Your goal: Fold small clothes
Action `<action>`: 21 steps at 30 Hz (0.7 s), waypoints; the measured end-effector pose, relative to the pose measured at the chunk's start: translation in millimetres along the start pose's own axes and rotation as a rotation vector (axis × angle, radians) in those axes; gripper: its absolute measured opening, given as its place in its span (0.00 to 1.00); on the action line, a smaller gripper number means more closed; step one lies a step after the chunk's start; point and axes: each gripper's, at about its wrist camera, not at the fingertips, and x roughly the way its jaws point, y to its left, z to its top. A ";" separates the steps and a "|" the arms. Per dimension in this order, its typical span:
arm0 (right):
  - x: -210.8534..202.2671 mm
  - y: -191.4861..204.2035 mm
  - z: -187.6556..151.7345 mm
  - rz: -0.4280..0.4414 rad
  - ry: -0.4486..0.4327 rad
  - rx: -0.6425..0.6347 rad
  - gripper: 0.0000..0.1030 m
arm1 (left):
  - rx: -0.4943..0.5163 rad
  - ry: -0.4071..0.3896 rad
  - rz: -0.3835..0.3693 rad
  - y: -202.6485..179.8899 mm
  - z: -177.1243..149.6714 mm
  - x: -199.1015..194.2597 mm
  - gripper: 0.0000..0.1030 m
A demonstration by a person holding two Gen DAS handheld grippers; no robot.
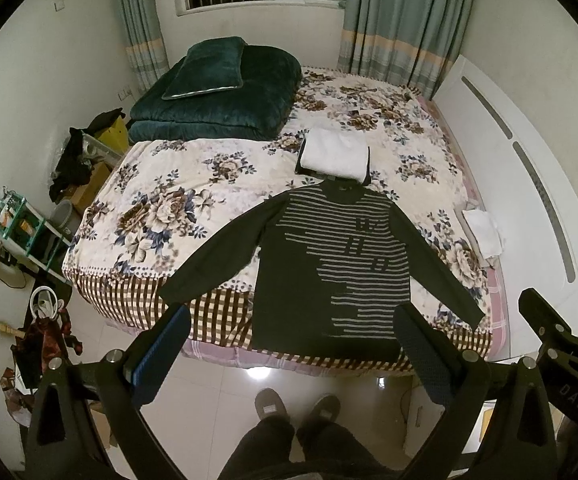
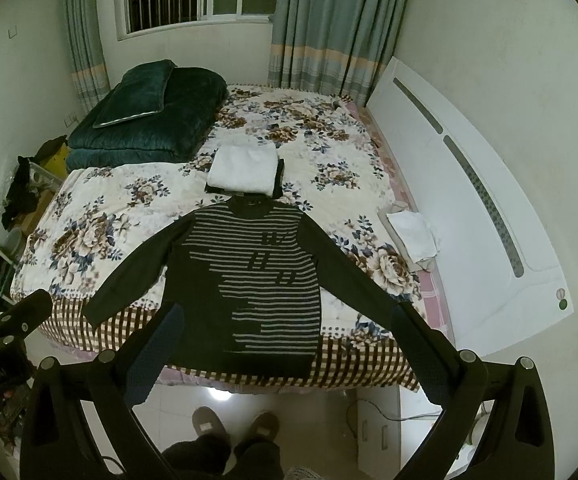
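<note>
Sweater [image 1: 329,264] lies flat on bed [image 1: 177,184]; left hand-held gripper [image 1: 289,320] and right hand-held gripper [image 2: 285,316] gape empty.

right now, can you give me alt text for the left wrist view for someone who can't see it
A dark long-sleeved sweater with pale stripes lies spread flat, sleeves out, on a floral bedspread, framed by the open left hand-held gripper. Just past its collar lies a folded white cloth; a folded dark green quilt sits at the far left.

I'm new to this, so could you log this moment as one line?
stage: not started | sweater: flat on bed, sleeves spread | left gripper: open, empty | right gripper: open, empty | folded white cloth: beyond collar
</note>
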 end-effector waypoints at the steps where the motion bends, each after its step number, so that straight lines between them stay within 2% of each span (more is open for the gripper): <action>1: 1.1 -0.6 3.7 0.000 0.000 -0.002 1.00 | 0.000 0.000 0.000 -0.2 0.0 0.1 1.00; 11: -0.5 -1.2 21.4 0.002 -0.007 -0.007 1.00 | -0.002 -0.008 -0.006 -5.0 23.2 -2.9 1.00; 21: -0.9 0.2 29.5 0.004 -0.013 -0.008 1.00 | -0.002 -0.013 -0.005 -2.9 18.9 -4.3 1.00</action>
